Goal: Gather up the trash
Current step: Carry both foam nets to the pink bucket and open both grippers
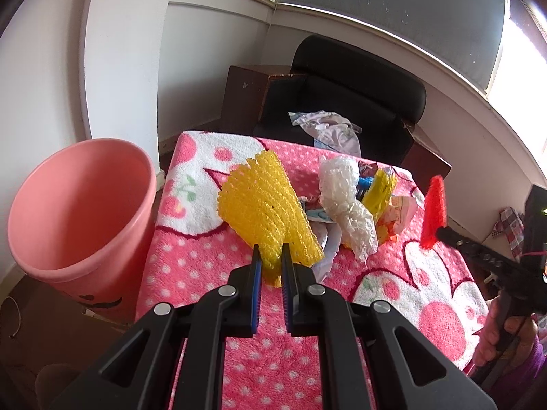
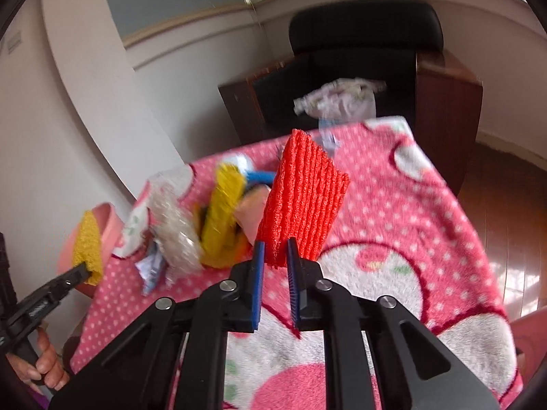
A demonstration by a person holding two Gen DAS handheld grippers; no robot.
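- Trash (image 1: 355, 201) lies piled mid-desk (image 1: 191, 266), beside the bin (image 1: 78, 212).
- Left tool (image 1: 271, 256) pinches yellow net (image 1: 263, 205), lifted to clear the bin's rim.
- Right tool (image 2: 275, 253) clamps red net (image 2: 304, 201), raised too.

Open pink blanket (image 1: 191, 273) lies clear in front, the trash heap (image 1: 355, 205) crowds the middle of the surface, the pink bin (image 1: 82, 212) stands at its left edge, black chair (image 1: 359, 102) blocking beyond.

Left claw (image 1: 271, 256) clamped, right claw (image 2: 275, 251) clamped (both angled downward)
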